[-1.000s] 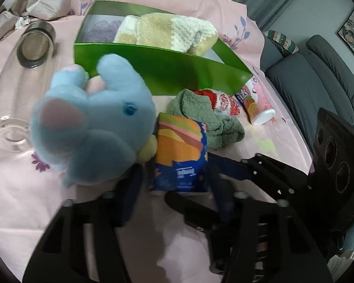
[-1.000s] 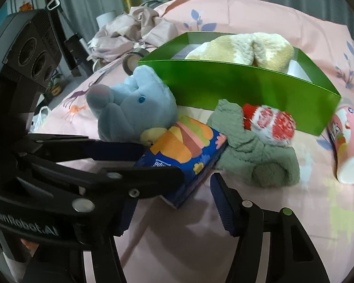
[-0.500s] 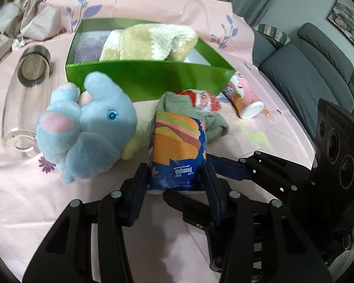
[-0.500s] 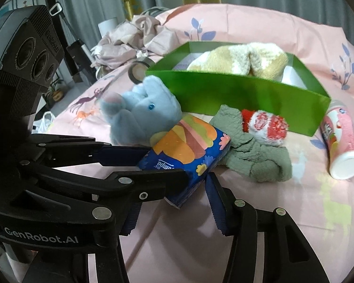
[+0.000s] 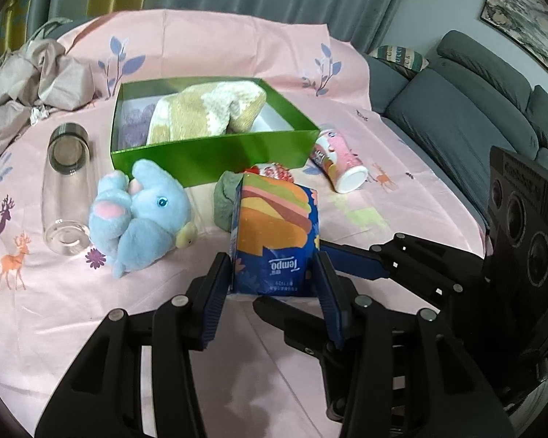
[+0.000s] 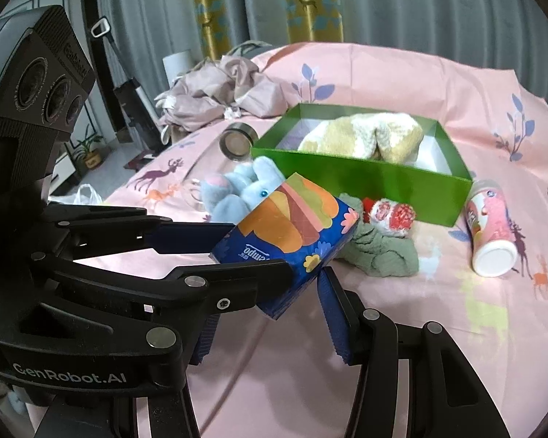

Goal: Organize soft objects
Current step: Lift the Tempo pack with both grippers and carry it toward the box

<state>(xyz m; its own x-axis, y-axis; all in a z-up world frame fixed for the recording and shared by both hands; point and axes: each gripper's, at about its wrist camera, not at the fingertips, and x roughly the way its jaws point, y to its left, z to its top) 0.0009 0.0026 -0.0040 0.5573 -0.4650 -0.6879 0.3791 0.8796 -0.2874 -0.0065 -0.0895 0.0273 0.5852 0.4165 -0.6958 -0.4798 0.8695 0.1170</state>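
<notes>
the left tongs [image 5: 272,273] are clamped on the near end of a blue tissue pack [image 5: 276,233], pads pressed to both its sides, and the pack is held clear of the pink bedspread [image 5: 91,310]. the right tongs [image 6: 270,314] stand apart just under the pack, with one corner of it between them; whether their pads touch it cannot be told. from the right wrist view the pack's underside is seen lifted; from the left only its printed top. behind it a green sock [image 6: 380,252] and a red-and-white item [image 6: 391,215] are partly hidden. a blue plush elephant [image 5: 142,215] lies beside them. the green box [image 5: 215,153] holds a cream knit piece [image 5: 208,109]; a purple item behind it is hard to make out.
</notes>
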